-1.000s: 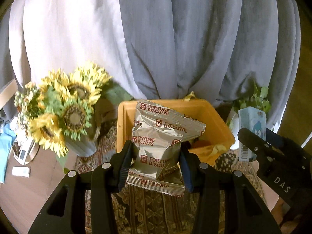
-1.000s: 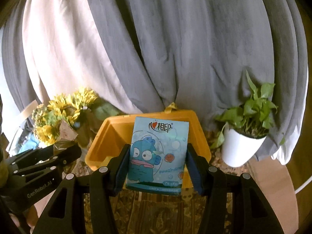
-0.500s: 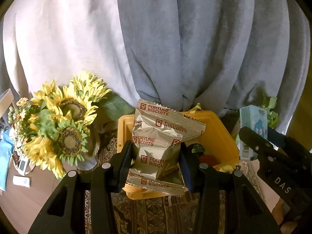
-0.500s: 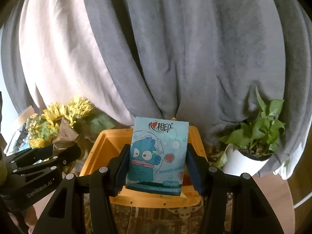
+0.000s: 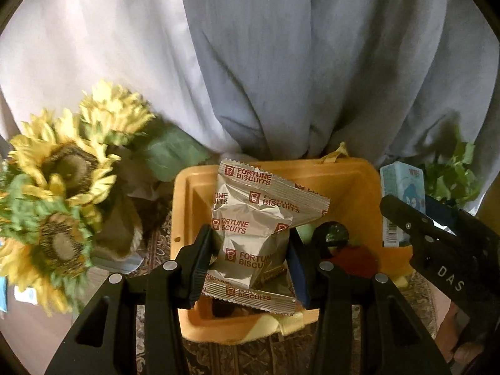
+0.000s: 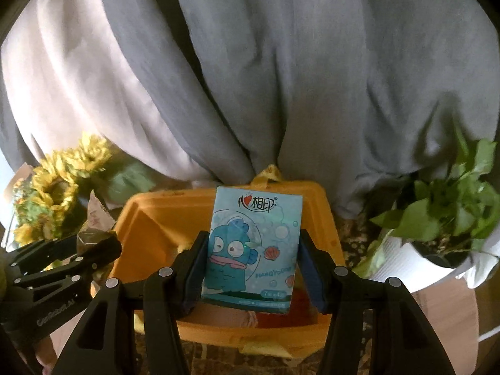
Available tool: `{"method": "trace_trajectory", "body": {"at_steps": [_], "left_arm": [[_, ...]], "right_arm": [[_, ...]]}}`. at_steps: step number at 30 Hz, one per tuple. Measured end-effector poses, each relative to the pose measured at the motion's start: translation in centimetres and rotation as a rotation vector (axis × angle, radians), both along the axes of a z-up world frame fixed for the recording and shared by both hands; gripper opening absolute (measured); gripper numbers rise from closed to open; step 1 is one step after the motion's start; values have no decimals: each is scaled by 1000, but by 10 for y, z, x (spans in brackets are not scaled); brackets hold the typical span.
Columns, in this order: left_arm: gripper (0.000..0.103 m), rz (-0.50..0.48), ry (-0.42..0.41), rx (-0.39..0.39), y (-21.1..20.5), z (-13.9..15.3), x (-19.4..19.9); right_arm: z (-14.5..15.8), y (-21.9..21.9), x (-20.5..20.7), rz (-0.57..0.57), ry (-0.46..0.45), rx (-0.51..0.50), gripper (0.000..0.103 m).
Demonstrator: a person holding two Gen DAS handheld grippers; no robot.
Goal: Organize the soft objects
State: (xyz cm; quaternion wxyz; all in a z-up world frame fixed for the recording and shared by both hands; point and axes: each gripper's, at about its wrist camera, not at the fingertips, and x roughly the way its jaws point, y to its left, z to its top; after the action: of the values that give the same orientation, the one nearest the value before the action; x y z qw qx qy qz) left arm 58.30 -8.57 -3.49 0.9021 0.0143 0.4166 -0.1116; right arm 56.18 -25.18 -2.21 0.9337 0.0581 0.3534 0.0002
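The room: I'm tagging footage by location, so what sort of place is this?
Probably a lived-in home room: grey curtains hang behind, with sunflowers, a potted plant and a patterned rug around a yellow bin.

Right gripper holding a tissue pack over the yellow bin

The right gripper (image 6: 251,267) clamps a blue tissue pack (image 6: 252,247) upright between its fingers, in front of the open yellow bin (image 6: 150,222). The left gripper (image 6: 93,247) at the left edge holds a silver packet (image 6: 93,218). Sunflowers (image 6: 59,184) stand left of the bin, a potted plant (image 6: 437,218) right, and grey curtains (image 6: 281,78) hang behind.
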Motion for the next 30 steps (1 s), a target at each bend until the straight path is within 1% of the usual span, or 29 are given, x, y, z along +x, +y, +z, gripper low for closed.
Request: {"method": "trace_trajectory", "body": {"at_steps": [7, 13, 14, 16, 17, 18, 23, 26, 28, 30], "left_arm": [[46, -14, 90, 18, -8, -34, 27], [46, -41, 172, 13, -17, -60, 42], [47, -42, 181, 17, -18, -64, 45], [54, -45, 197, 27, -20, -68, 46], [60, -43, 197, 29, -21, -68, 46], [62, -40, 195, 33, -22, -69, 45], [62, -35, 182, 27, -18, -57, 35], [63, -29, 149, 25, -15, -45, 23], [66, -21, 113, 25, -11, -32, 7], [72, -10, 73, 29, -7, -19, -11]], "right_arm": [[-37, -5, 35, 16, 111, 7, 56], [-62, -10, 51, 26, 195, 33, 57], [-65, -11, 53, 25, 207, 33, 59], [-71, -12, 58, 25, 245, 39, 63], [-73, -14, 59, 20, 256, 43, 63], [-74, -16, 59, 10, 259, 46, 64], [-66, -18, 50, -5, 240, 26, 65], [-54, -15, 38, -13, 211, 9, 65], [-43, -12, 24, -18, 185, -3, 65], [-32, -9, 10, -25, 159, -13, 65]]}}
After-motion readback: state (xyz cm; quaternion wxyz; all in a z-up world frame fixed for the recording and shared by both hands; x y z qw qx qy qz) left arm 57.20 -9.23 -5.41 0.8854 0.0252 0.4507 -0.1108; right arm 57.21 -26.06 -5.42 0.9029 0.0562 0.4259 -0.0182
